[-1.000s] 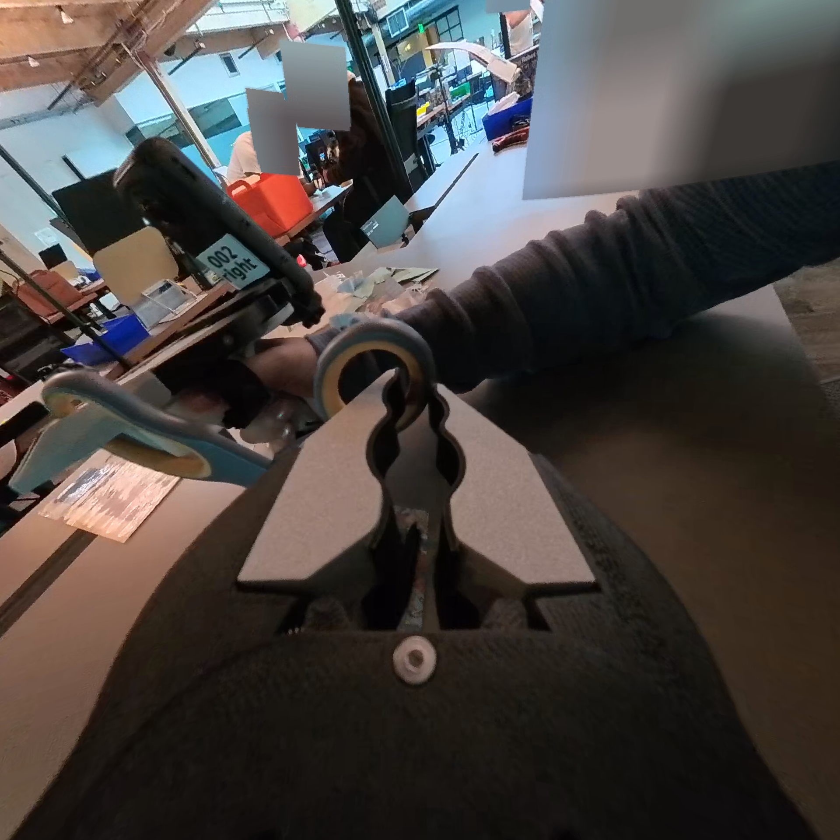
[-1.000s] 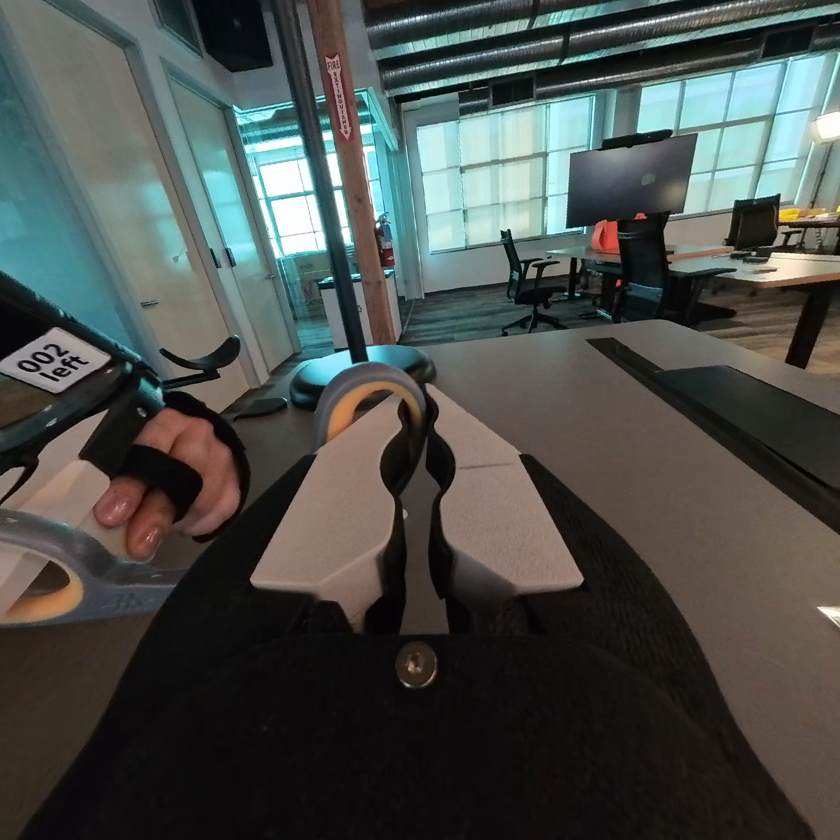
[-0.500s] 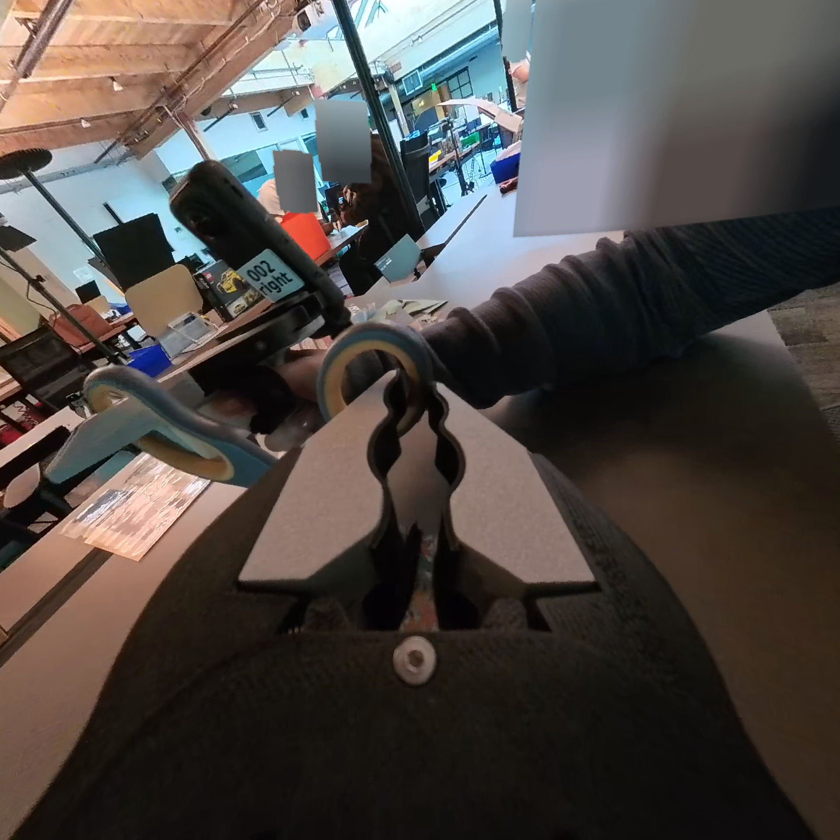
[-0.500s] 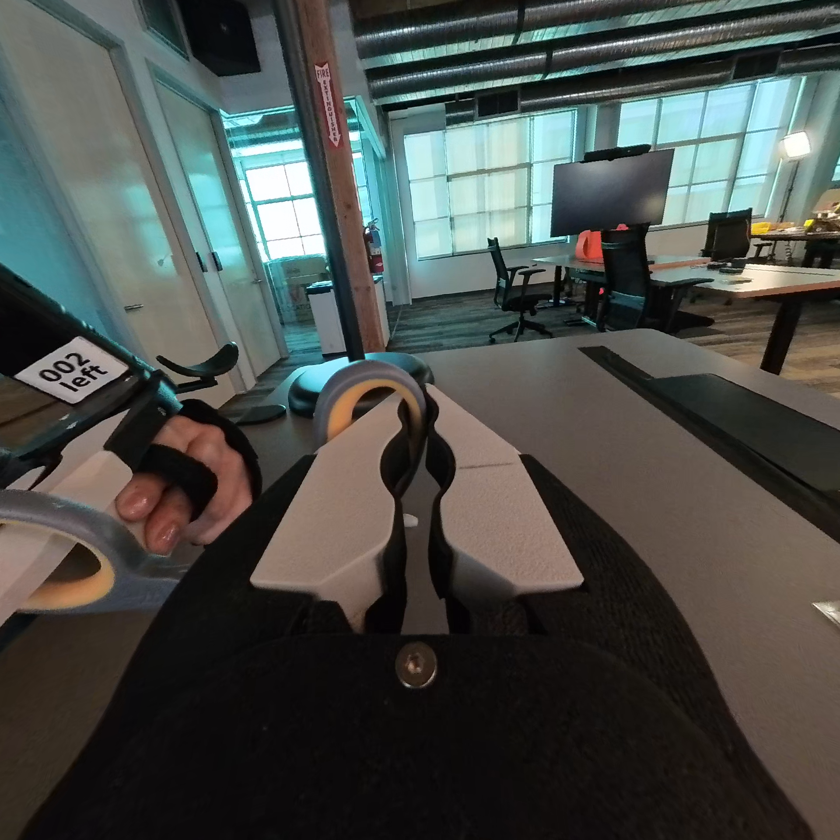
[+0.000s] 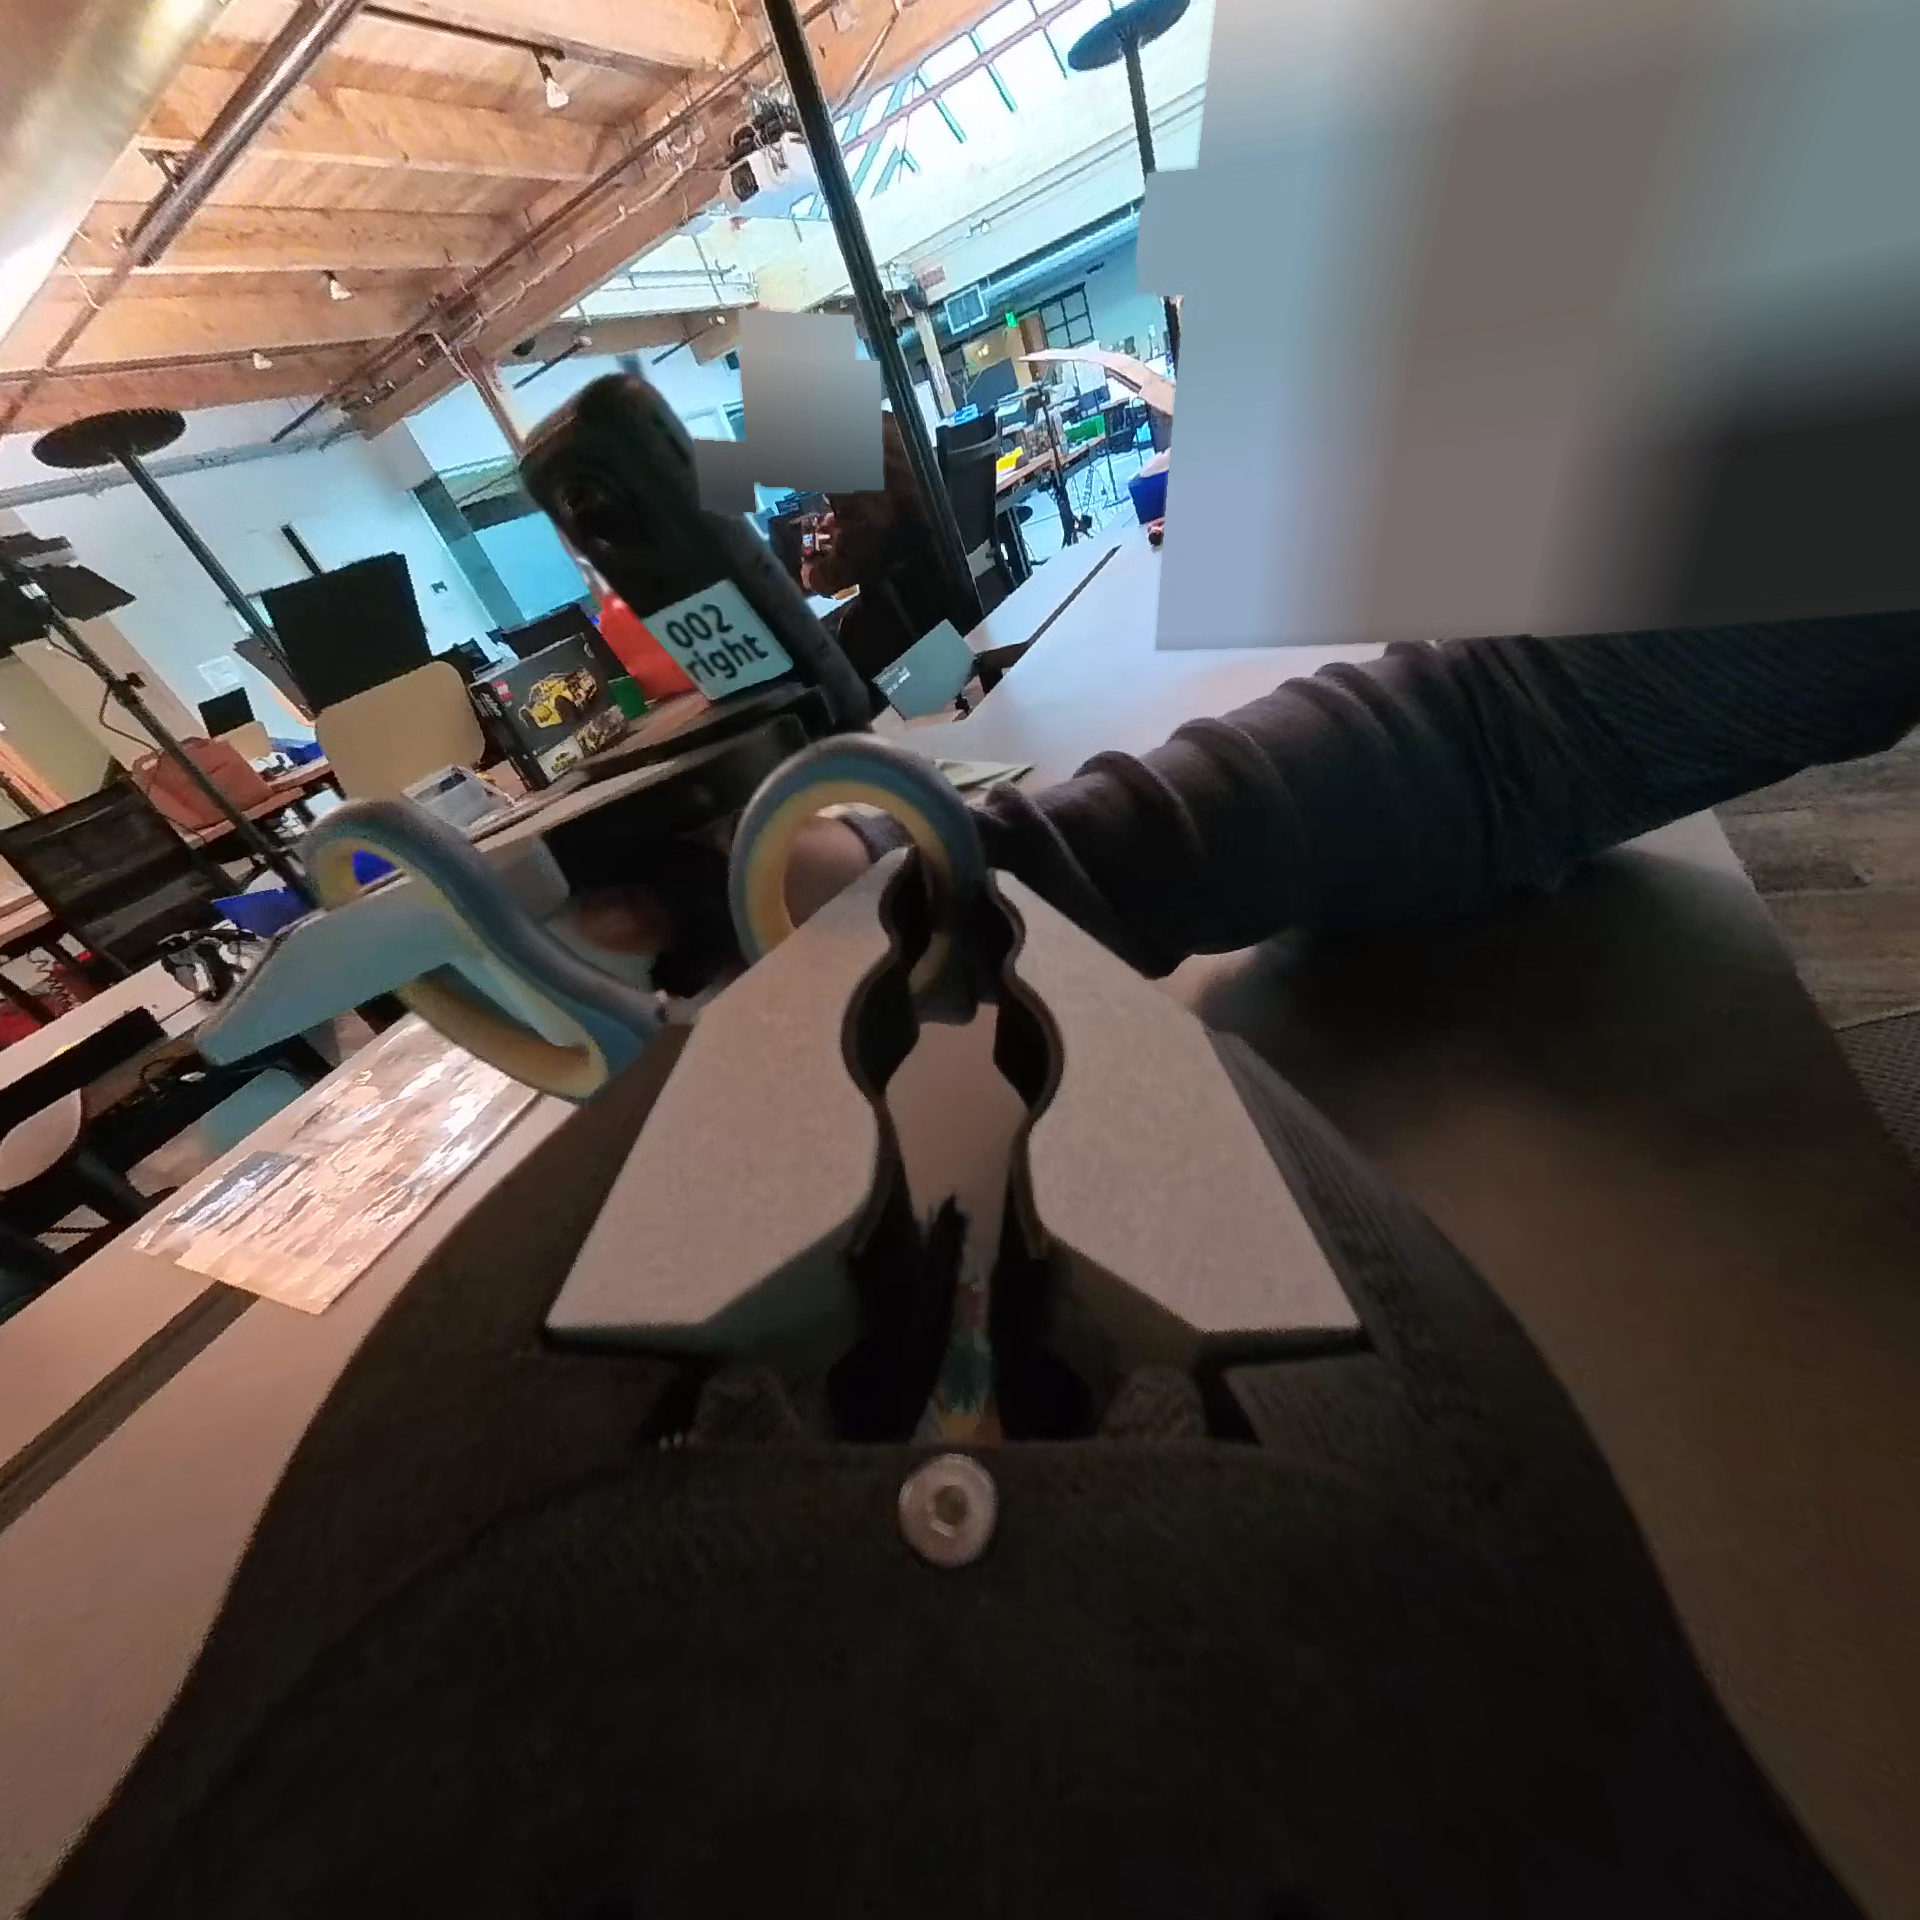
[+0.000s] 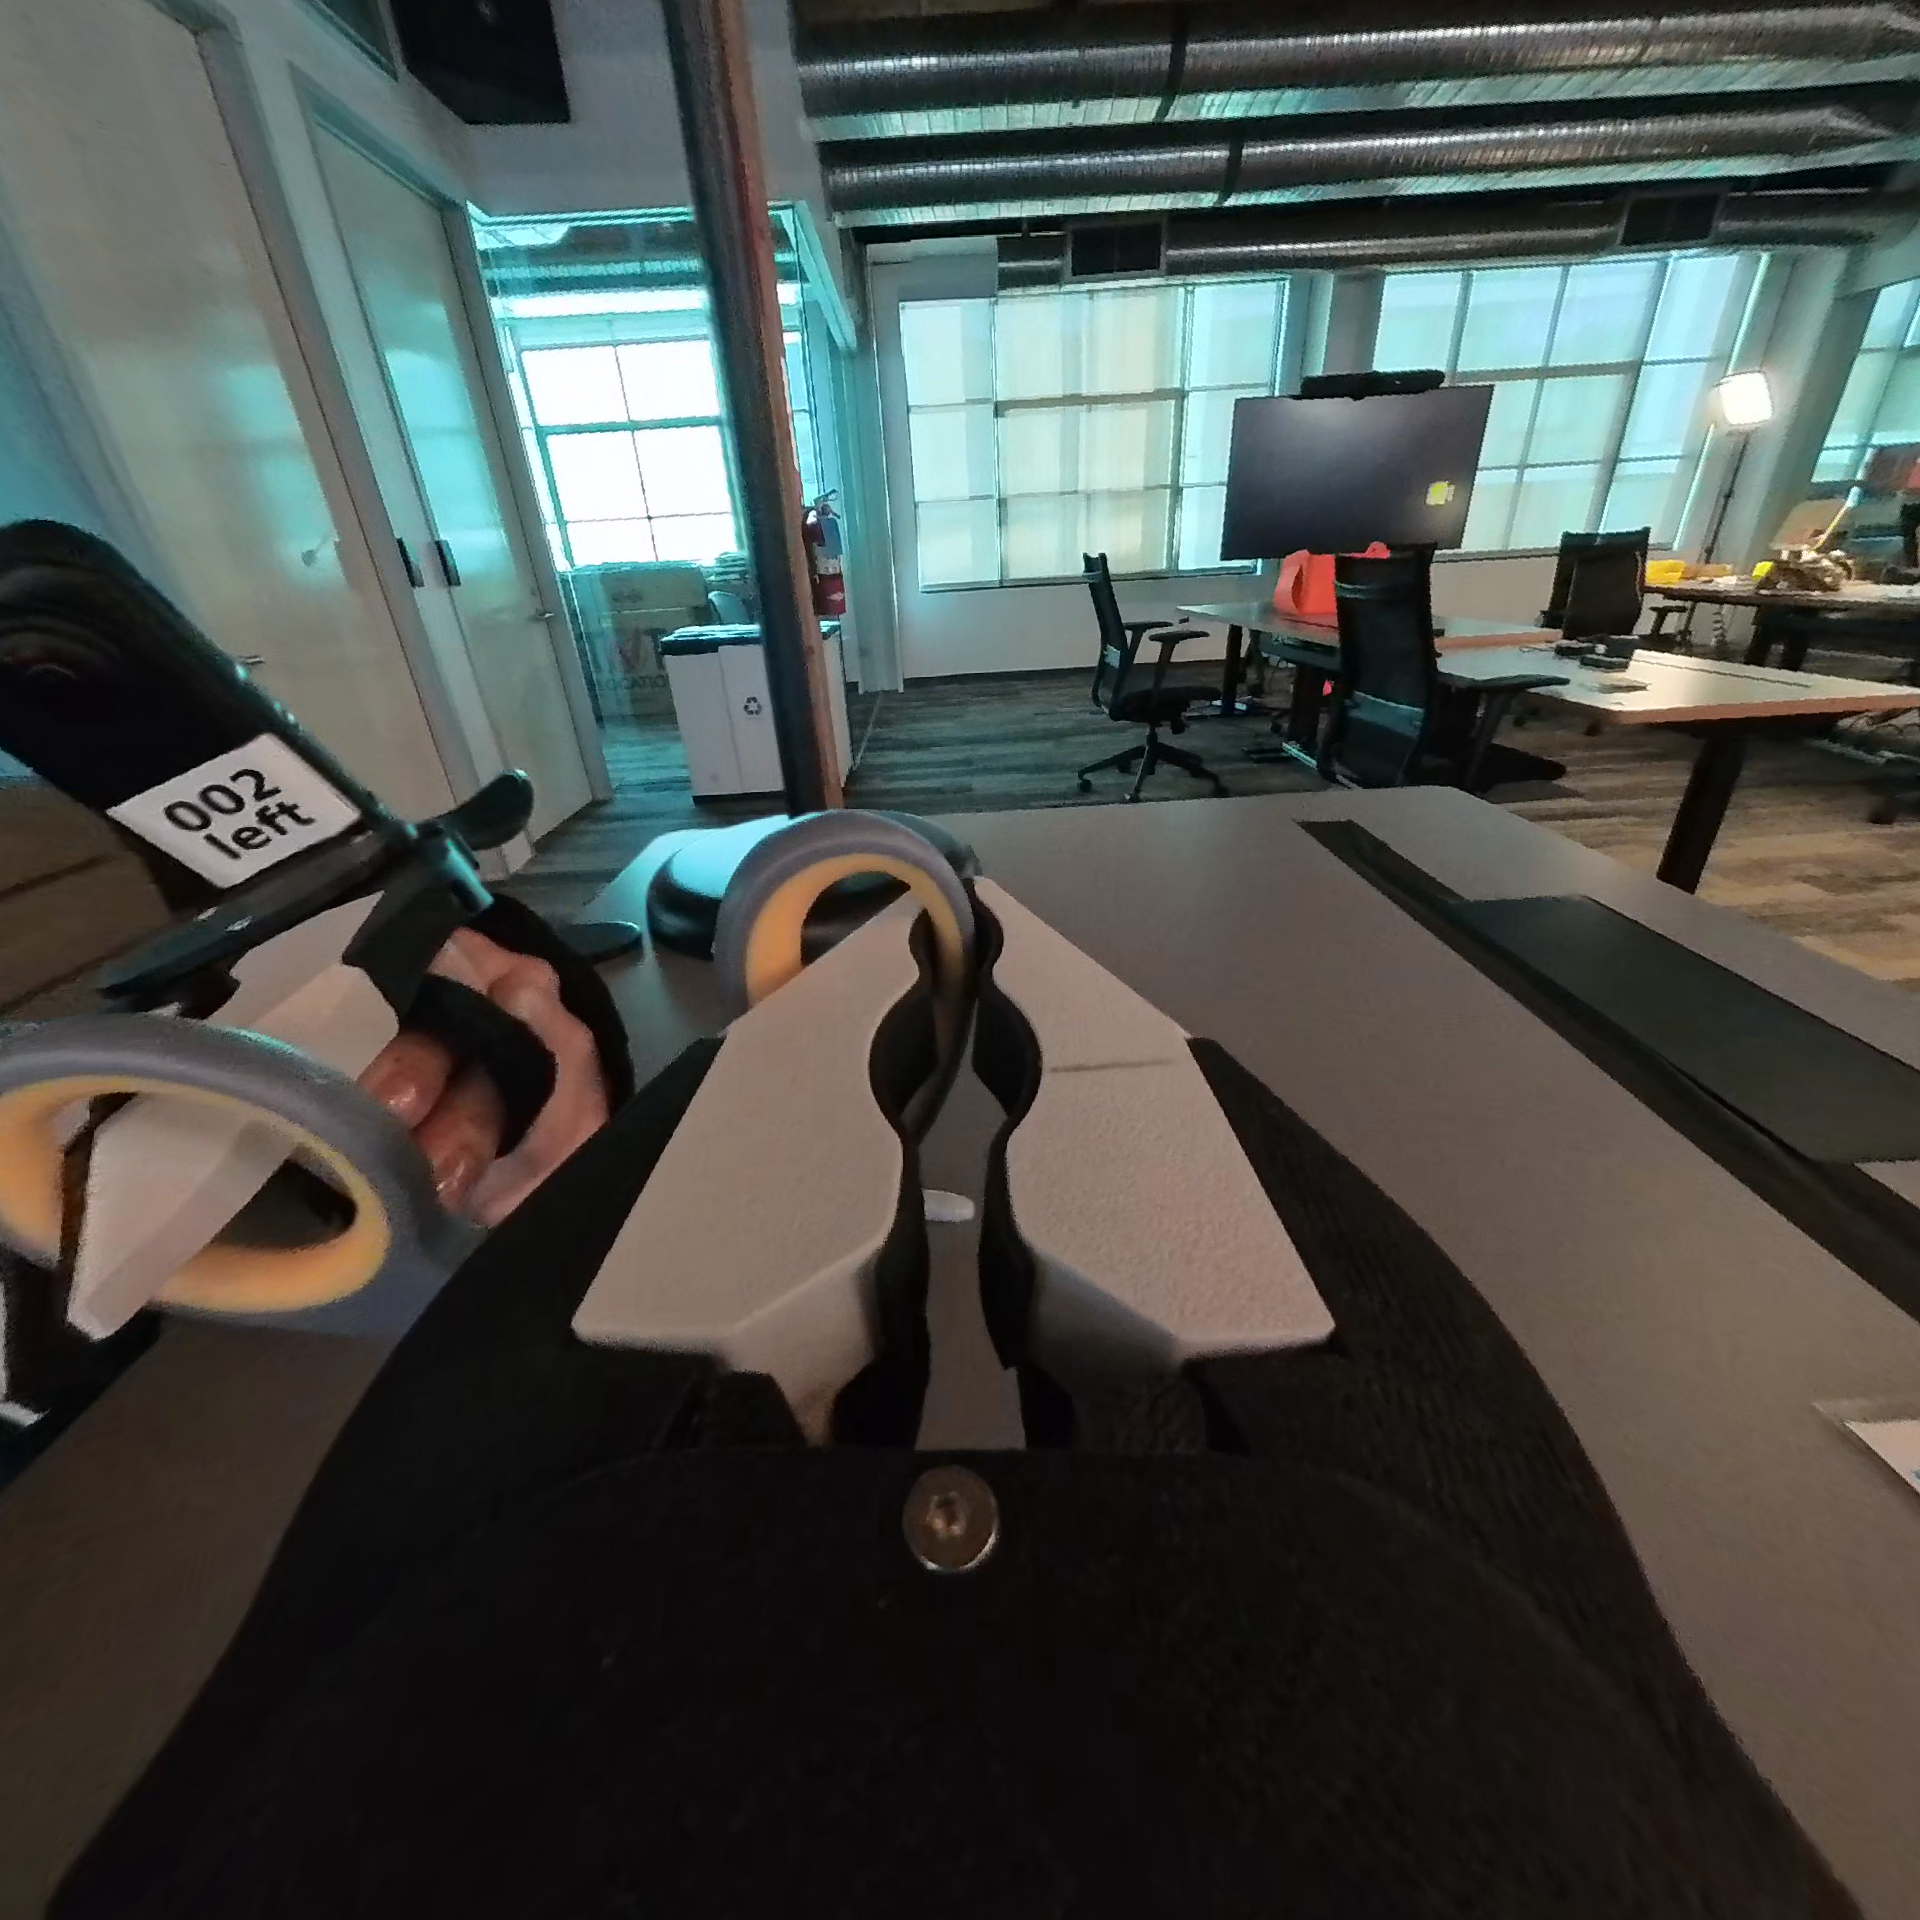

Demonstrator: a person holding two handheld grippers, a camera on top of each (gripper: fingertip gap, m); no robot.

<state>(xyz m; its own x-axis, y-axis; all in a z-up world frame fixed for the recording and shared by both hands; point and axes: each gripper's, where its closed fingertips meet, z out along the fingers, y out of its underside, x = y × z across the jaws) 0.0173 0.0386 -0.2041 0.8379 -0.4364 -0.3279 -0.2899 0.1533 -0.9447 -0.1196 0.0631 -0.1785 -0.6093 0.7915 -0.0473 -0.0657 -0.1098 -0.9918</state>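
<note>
A pair of scissors with blue-grey handle loops lined in yellow is held between both grippers above a grey table (image 5: 1558,1143). My left gripper (image 5: 940,904) is shut on one handle loop (image 5: 831,821). The other loop (image 5: 447,935) sits on the right gripper's pale fingers (image 5: 301,966) to the left. In the right wrist view my right gripper (image 6: 961,925) is shut on its handle loop (image 6: 831,862). The left gripper's loop (image 6: 208,1081) shows at the lower left, with a gloved hand (image 6: 488,1049) behind it. The blades are hidden.
A dark sleeve (image 5: 1455,769) reaches across the table from the right. A printed sheet (image 5: 343,1174) lies at the left. A black round stand base (image 6: 707,894) with a pole, a black strip (image 6: 1662,997) and a card (image 6: 1881,1444) are on the table. Office desks and chairs stand beyond.
Both wrist views have tilted upward. The two handle loops have come closer together, and the right gripper has shifted nearer in the left wrist view. Both grasps have stayed on the handles.
</note>
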